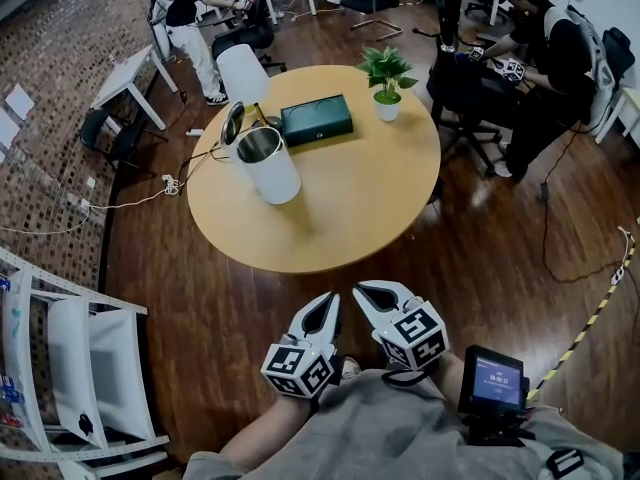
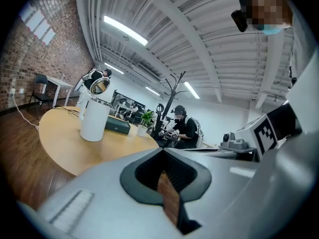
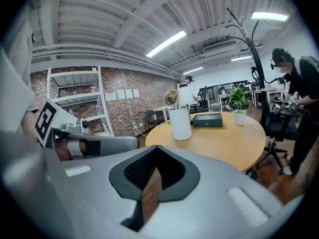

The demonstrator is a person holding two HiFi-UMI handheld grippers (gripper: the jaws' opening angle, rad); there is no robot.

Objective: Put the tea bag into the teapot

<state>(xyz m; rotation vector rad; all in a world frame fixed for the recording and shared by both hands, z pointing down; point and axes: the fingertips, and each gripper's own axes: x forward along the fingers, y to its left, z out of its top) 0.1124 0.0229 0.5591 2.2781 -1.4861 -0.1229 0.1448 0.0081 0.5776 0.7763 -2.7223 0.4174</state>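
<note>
Tea bag: not found in any view. No bag lay loose on the table top, and whether 1 sat inside the box could not be told.

Teapot (image 1: pixel 268 163): 1 white cylindrical vessel. It stood upright at 9 o'clock on the round wooden table (image 1: pixel 330 228). Its hinged lid (image 1: pixel 232 123) was swung open and the mouth was uncovered. No bag or string showed at the rim.

Dark green box (image 1: pixel 316 118): 1, flat and closed, at 12 o'clock on the table. It lay near the teapot and did not appear to touch it.

Potted plant (image 1: pixel 386 86): 1, in a small white pot, at 1 o'clock on the table, near the box.

Left gripper (image 1: pixel 328 303): held off the table at its 6 o'clock side, close to the person's body and well apart from the teapot. The jaws were clenched together with nothing between them.

Right gripper (image 1: pixel 368 293): just beside the left gripper, at its 3 o'clock. The jaws were likewise pressed together and empty.

Progress, as judged: 0 steps done, apart from the teapot lid already standing open.

Left to do, as judged:
1. Approach the table and locate the tea bag, perhaps in the box, though that was only a guess.
2. Part 1 gripper's jaws and close them on the bag.
3. Carry the bag over the open mouth at 9 o'clock.
4. Release it inside.
</note>
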